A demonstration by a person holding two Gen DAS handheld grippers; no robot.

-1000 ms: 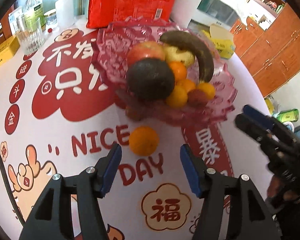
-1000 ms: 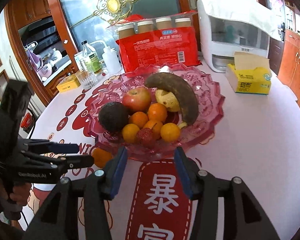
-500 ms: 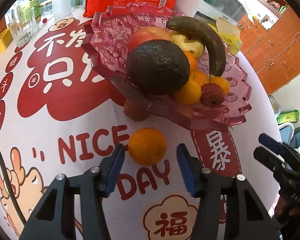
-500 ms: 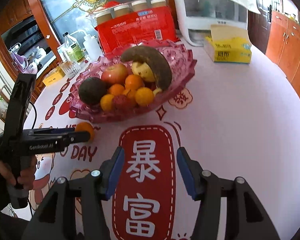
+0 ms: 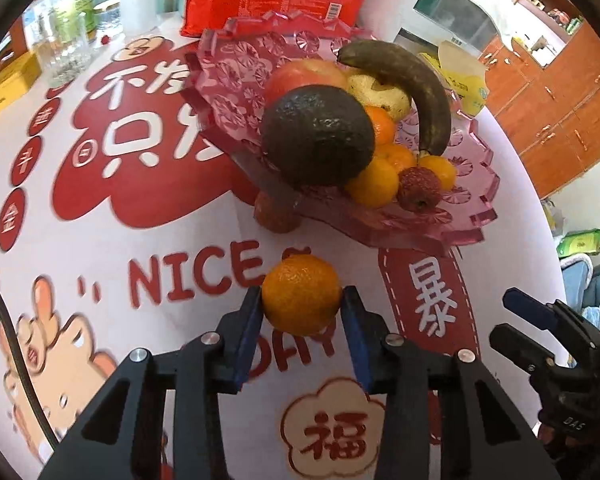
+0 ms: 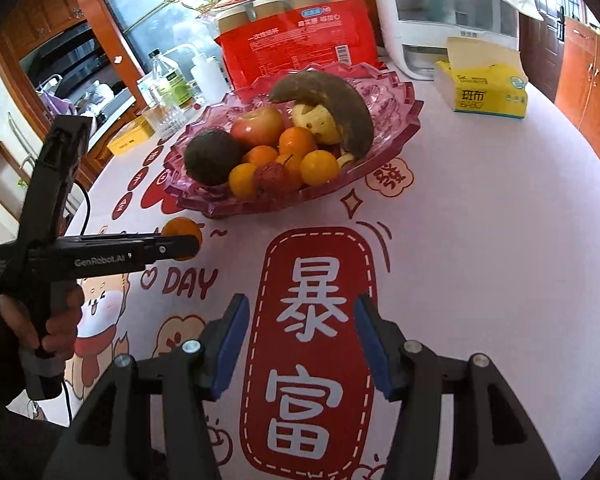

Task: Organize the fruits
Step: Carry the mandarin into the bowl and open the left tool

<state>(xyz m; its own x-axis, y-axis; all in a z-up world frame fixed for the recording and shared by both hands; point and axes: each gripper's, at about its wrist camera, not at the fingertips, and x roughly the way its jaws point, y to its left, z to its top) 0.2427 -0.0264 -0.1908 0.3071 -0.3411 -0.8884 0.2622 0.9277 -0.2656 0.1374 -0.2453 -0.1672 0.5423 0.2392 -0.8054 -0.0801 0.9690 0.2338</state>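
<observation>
Orange (image 5: 301,295) — between left jaws (gripped)

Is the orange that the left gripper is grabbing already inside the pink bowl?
No, the orange sits on the tablecloth between the left gripper's pads, in front of the pink bowl.

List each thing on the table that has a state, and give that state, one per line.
Left gripper: just closed, blue pads pressing the loose round orange mandarin.
Right gripper: open, empty.
Pink faceted glass fruit bowl: upright, heaped with fruit.
Yellow tissue box: open-topped.
Curved banana: skin browned.
</observation>
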